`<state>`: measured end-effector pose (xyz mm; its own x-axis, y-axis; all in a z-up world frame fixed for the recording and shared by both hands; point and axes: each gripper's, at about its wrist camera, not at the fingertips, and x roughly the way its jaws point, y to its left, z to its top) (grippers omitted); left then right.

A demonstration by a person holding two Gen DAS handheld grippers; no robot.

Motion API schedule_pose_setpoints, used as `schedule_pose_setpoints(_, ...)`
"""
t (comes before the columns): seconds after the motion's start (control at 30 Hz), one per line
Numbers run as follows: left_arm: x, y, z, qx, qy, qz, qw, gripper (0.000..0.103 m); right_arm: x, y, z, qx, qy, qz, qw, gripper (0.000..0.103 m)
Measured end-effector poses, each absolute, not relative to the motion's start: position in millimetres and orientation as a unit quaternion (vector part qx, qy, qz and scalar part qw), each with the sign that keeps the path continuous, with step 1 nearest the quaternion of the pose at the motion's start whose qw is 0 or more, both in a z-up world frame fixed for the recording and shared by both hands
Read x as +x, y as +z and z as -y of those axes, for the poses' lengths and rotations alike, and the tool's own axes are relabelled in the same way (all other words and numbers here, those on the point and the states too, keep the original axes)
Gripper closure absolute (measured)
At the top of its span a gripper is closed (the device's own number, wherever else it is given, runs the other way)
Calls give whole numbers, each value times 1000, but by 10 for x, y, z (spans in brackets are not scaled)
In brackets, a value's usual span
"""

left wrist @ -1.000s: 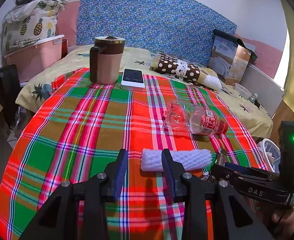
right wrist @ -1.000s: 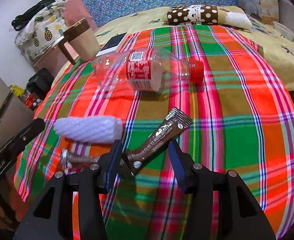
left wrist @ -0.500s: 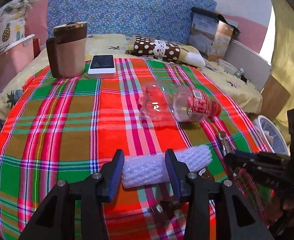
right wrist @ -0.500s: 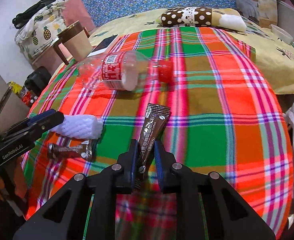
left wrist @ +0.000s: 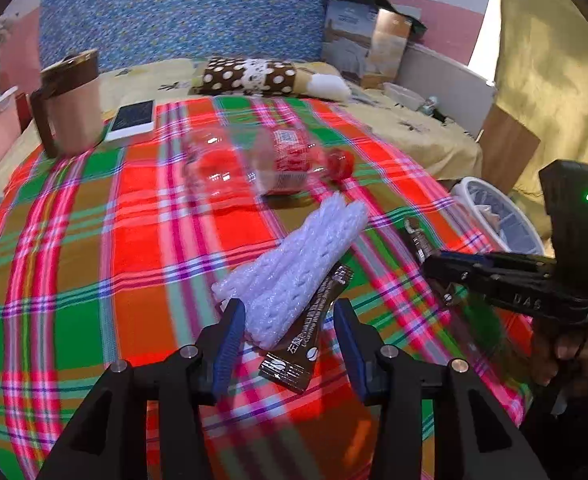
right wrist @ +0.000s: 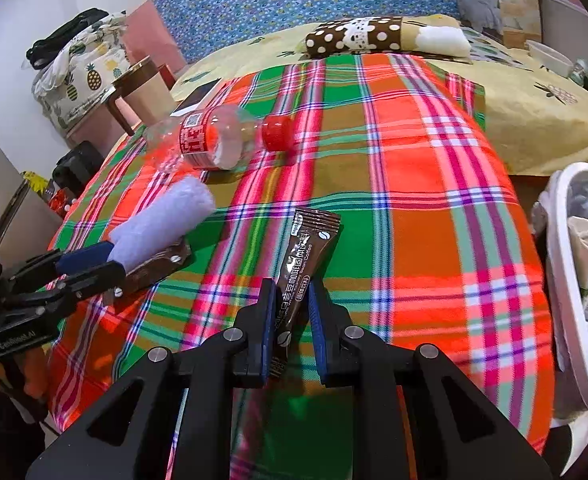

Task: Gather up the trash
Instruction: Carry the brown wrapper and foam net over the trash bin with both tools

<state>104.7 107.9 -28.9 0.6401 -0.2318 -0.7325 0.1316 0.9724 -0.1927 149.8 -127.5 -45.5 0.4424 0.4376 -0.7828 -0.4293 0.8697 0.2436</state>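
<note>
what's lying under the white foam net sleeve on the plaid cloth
A brown coffee sachet pokes out from beneath the white foam net sleeve. How far it runs underneath is hidden; the rest is red-green plaid cloth.

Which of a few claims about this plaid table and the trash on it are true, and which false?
1. The right gripper pinches a brown coffee sachet. True.
2. The plastic bottle stands upright. False: it lies on its side.
3. The bottle's cap is red. True.
4. The white foam net is in the bin. False: it lies on the cloth between the left gripper's opening jaws.
5. The mug is tipped over. False: it stands upright.
</note>
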Motion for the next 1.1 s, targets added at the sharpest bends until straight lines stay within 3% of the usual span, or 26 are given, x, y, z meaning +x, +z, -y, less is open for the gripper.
schedule_pose_setpoints(0.33, 1244, -195, -1043, -42, -67, -388, 918, 57, 1531, -491, 1403, 16, 250, -462, 851, 84)
schedule_pose_setpoints(0.6, 1409, -378, -889, -20, -97, -426, 900, 57, 1527, -482, 1452, 16, 249, -457, 854, 84)
schedule_pose_setpoints(0.87, 1301, -290, -908, -51, -75, -408, 908, 89, 1456, -389, 1533, 20, 251, -441, 861, 84)
schedule_pose_setpoints(1.1, 1167, -145, -855, -67, -61, -387, 918, 90, 1377, -270, 1630, 25, 249, -424, 870, 84)
